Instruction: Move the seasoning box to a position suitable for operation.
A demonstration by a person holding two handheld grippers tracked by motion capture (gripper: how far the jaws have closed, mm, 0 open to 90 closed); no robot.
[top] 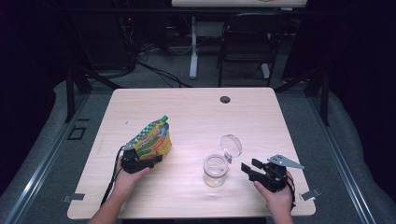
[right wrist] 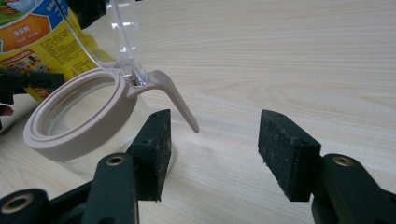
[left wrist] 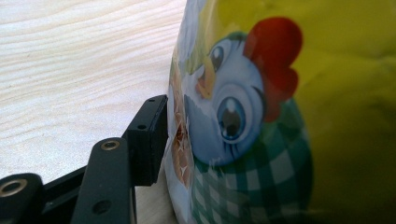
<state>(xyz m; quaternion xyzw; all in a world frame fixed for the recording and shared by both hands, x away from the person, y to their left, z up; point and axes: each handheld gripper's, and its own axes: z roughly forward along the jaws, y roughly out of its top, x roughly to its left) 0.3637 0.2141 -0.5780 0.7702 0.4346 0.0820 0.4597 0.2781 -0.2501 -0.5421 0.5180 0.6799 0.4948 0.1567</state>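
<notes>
The left gripper (top: 150, 161) has its fingers (left wrist: 148, 140) clamped on the lower part of a yellow snack bag (top: 153, 140), which stands tilted on the left half of the table (top: 196, 112) with its green checked top pointing up and away. Near the right front of the table stands a clear jar (top: 215, 170) with its hinged lid (top: 231, 145) swung open and leaning back. The right gripper (top: 250, 169) waits just beside the jar with its fingers (right wrist: 286, 151) apart and nothing between them; in the right gripper view the jar's beige rim (right wrist: 77, 123) and its latch tab (right wrist: 177, 105) sit just ahead of one finger. The step in hand looks like bringing the bag over to pour into the jar. To do it well, steady the jar by its body below the rim, clear of the lid hinge, and keep a firm hold low on the bag so that its top can tip over the opening without slipping.
</notes>
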